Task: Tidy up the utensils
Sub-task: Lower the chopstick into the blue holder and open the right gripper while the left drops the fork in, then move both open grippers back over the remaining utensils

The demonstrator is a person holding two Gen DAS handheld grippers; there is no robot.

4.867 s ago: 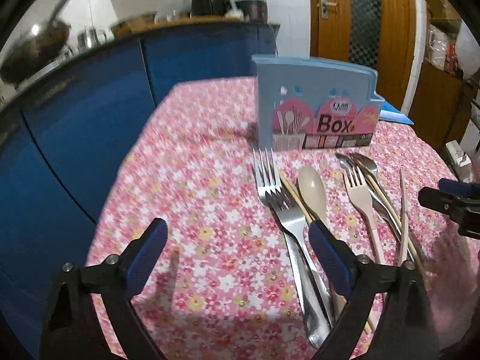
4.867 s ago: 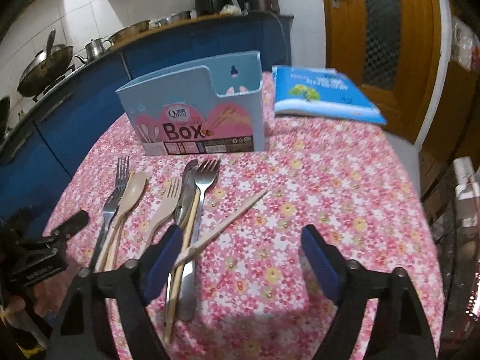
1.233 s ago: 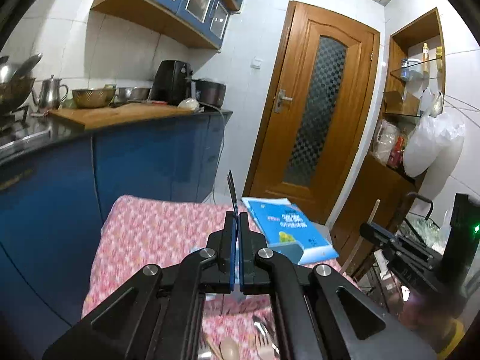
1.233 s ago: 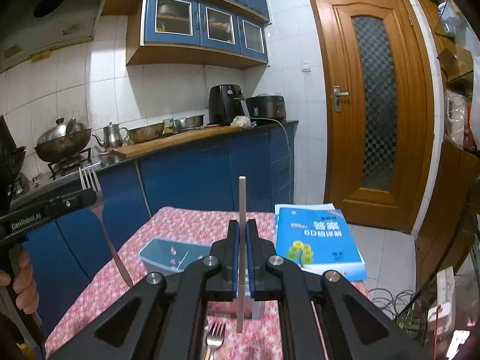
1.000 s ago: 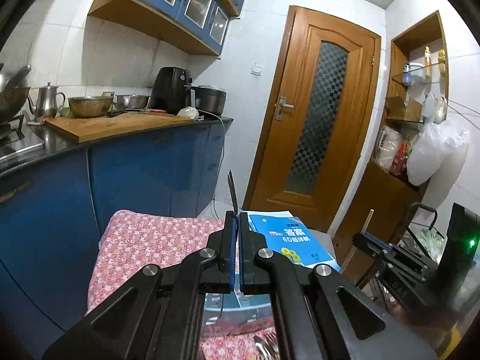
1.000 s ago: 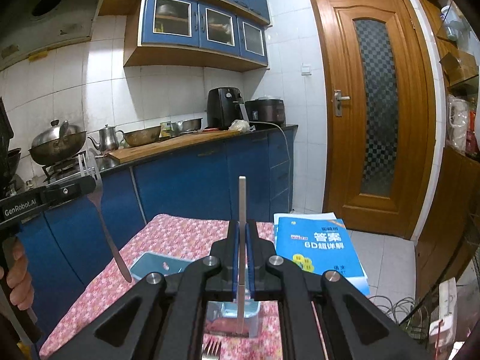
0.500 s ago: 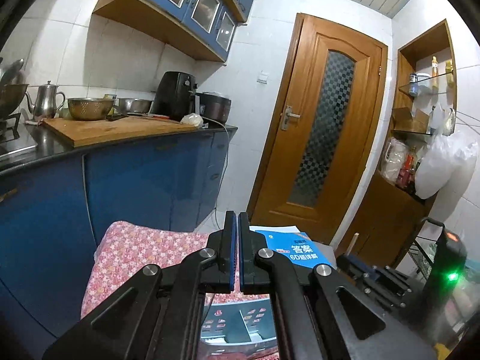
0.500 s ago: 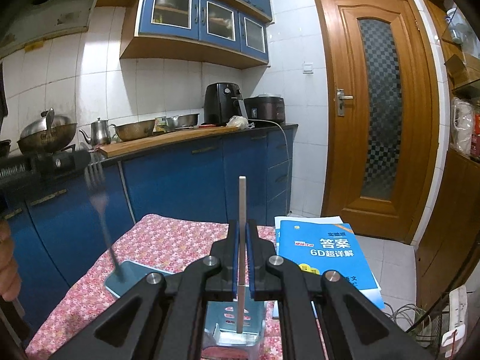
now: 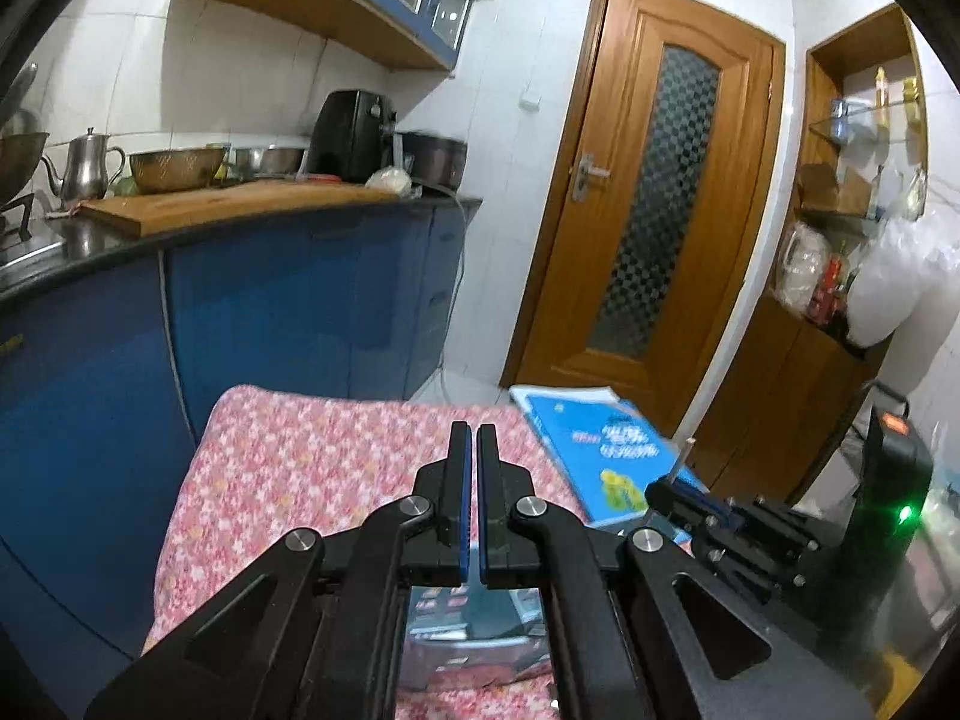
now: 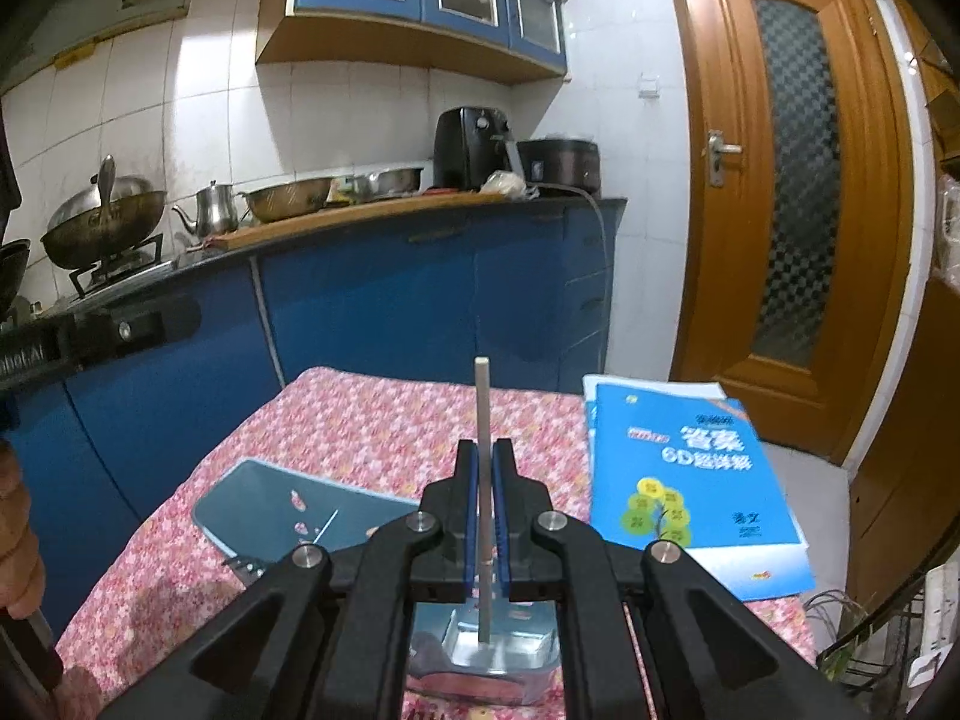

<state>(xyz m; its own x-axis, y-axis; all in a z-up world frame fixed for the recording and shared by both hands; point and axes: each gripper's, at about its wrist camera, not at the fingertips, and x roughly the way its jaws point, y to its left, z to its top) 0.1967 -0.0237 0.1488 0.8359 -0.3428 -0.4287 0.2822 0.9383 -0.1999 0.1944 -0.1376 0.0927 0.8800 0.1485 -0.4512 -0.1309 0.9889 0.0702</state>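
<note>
One long blue kitchen counter (image 10: 420, 276) is seen across the back, and in front of it the table (image 10: 390, 420) is covered by a pink floral cloth. A blue book (image 10: 690, 480) is laid flat on the cloth's right side, seen from the right wrist.

Next, the pale blue utensil box (image 10: 270, 504) is found near the middle of the table, just left of the book and apart from it, with its open top turned towards the camera. Both tools are held over it.

Now the left gripper (image 9: 471, 438): its blue pads are pressed flat together. Whether anything thin is pinched there cannot be told. In the right wrist view its black body is seen at the left edge, carried by a hand (image 10: 15, 540).

The right gripper (image 10: 486, 450) is clamped on the chopstick (image 10: 482, 396). The pale stick is held upright between the pads, with its top raised above the fingertips and its lower end seen against the box's near compartment. Whether that end is inside the box or just above it cannot be told.

Last and smallest, something dark and pronged (image 10: 243, 567) is glimpsed at the box's near left edge, too blurred to be identified.
</note>
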